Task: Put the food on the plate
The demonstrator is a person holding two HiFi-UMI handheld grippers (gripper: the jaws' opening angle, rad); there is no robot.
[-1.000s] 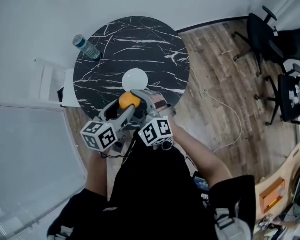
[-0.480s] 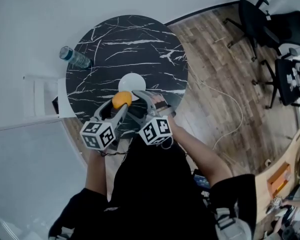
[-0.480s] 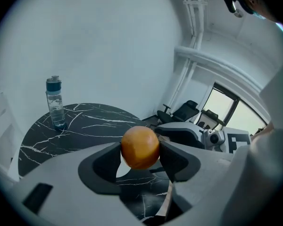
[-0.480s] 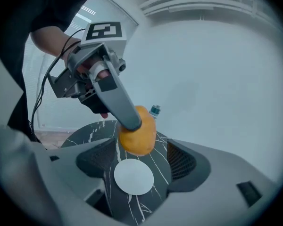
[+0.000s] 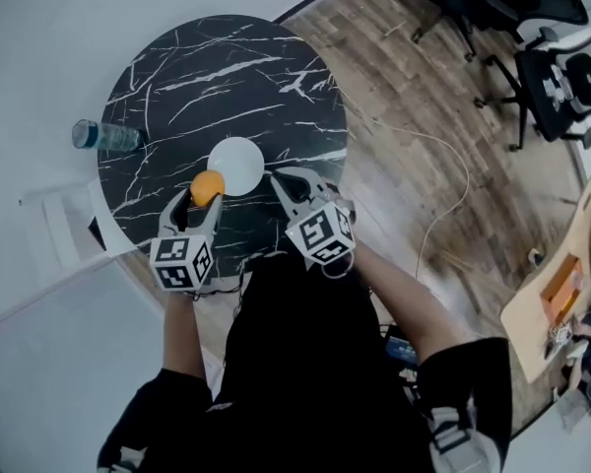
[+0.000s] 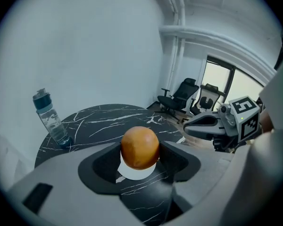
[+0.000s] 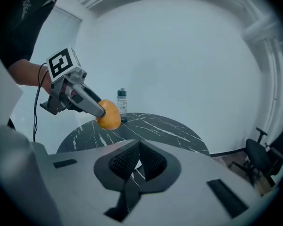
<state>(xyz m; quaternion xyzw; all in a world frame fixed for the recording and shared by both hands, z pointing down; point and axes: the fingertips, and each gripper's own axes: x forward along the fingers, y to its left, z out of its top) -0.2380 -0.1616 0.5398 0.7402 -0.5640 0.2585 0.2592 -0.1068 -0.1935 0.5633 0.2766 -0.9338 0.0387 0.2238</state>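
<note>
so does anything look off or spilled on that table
Nothing stands out: the orange is held in the left hand-held gripper by the empty white plate, the water bottle stands upright near the table edge, no spills.

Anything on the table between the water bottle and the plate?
No. The head view shows only bare marble tabletop between the water bottle and the plate. The held orange is off that line, by the plate's near edge.

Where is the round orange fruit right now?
In the head view, the round orange fruit is clamped in the left gripper, by the near-left rim of the small white plate on the black marble table.
</note>
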